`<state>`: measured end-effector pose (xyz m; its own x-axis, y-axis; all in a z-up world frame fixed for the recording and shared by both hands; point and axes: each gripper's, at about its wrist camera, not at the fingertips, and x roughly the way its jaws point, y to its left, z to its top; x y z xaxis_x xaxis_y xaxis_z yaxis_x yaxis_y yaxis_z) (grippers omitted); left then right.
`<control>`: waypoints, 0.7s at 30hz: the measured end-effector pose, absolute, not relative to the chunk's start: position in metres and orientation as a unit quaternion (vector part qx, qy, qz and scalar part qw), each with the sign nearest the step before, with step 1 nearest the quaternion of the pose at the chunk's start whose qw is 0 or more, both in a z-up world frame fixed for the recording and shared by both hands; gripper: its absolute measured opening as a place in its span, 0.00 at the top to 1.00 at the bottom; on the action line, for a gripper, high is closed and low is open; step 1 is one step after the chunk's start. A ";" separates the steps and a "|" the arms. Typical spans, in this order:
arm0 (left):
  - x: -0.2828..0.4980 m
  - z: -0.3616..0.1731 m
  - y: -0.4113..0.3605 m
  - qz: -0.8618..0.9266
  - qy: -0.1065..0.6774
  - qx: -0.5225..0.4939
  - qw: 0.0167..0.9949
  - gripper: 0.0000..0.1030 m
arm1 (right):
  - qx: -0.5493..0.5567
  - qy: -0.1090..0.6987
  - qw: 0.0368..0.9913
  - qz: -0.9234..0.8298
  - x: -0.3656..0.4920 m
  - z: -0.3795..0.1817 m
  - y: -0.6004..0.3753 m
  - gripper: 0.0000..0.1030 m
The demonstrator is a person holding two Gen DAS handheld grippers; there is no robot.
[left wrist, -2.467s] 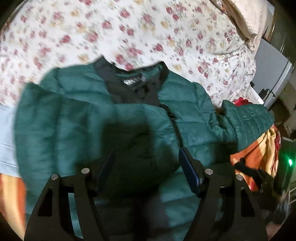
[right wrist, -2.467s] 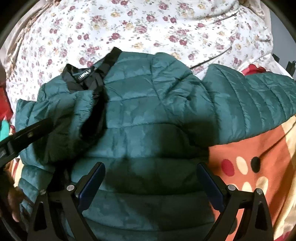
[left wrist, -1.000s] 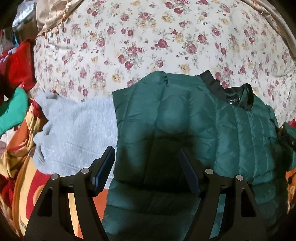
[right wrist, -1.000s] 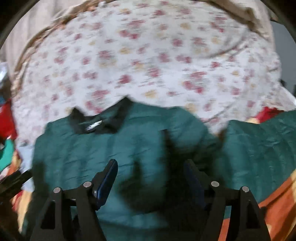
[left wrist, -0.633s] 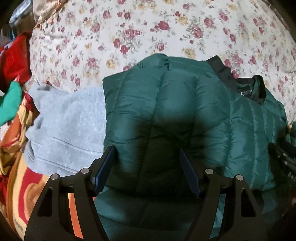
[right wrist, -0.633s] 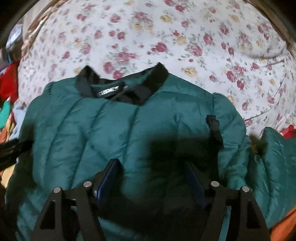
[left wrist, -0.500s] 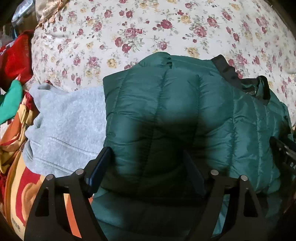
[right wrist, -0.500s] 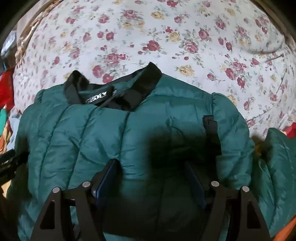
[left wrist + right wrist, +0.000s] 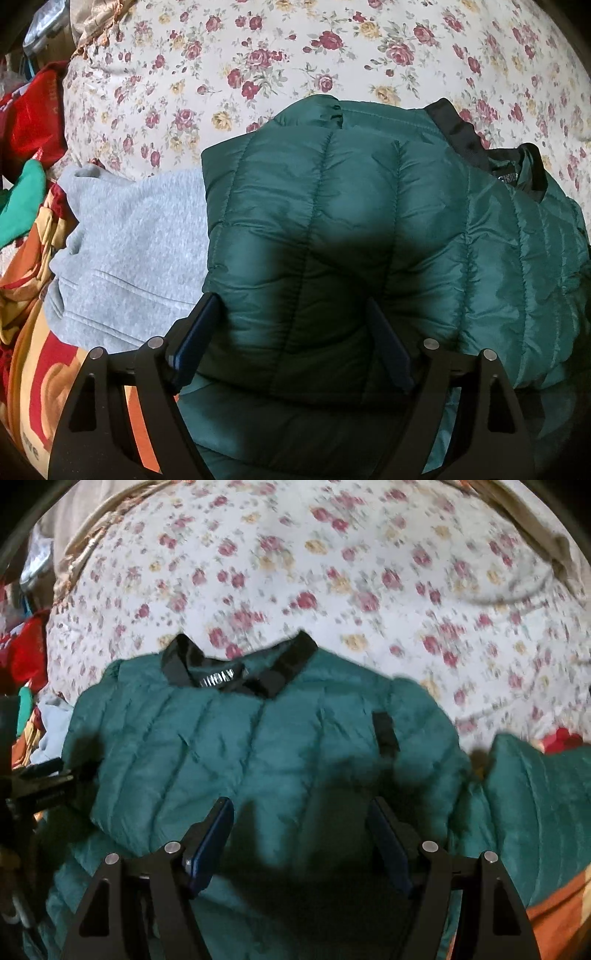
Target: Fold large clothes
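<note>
Now, line by line:
Jacket: green quilted puffer jacket (image 9: 332,240) lies on the bed, over a floral bedspread (image 9: 258,66), its left side folded in over the body.
Collar: black collar (image 9: 240,668) points away from the cameras, a lettered label inside it; the letters are too blurred to read.
Left tool: left tool (image 9: 291,332) hangs low over the jacket's folded left edge, jaws opening. Green fabric bulges between the blue pads (image 9: 199,332), but they do not press on it; released.
Right tool: right tool (image 9: 299,834) hovers over the jacket's middle, jaws apart, nothing clamped between them. This view is blurred.
Sleeve: the right sleeve (image 9: 535,805) lies spread out to the right, not folded in.
Beside the jacket: grey sweatshirt (image 9: 129,251) lies on its left, partly under the jacket's edge.
Underneath: an orange patterned blanket (image 9: 40,387) shows at the near left.
</note>
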<state>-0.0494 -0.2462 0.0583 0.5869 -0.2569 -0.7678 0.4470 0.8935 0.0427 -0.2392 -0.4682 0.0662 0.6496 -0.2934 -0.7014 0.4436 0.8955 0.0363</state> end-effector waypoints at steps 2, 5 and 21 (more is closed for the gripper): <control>-0.050 0.057 -0.247 -0.198 0.407 0.120 0.883 0.19 | 0.107 0.384 0.894 -0.206 -0.232 0.053 -0.475 0.34; -0.052 0.057 -0.248 -0.197 0.405 0.123 0.884 0.18 | 0.117 0.393 0.886 -0.217 -0.222 0.041 -0.485 0.34; -0.077 0.076 -0.244 -0.214 0.401 0.118 0.883 0.18 | 0.129 0.395 0.877 -0.240 -0.230 0.056 -0.482 0.31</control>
<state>-0.0768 -0.2436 0.0755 0.5866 -0.2830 -0.7588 0.4725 0.8806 0.0369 -0.2304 -0.4815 0.0562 0.5723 -0.3190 -0.7555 0.5228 0.8517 0.0364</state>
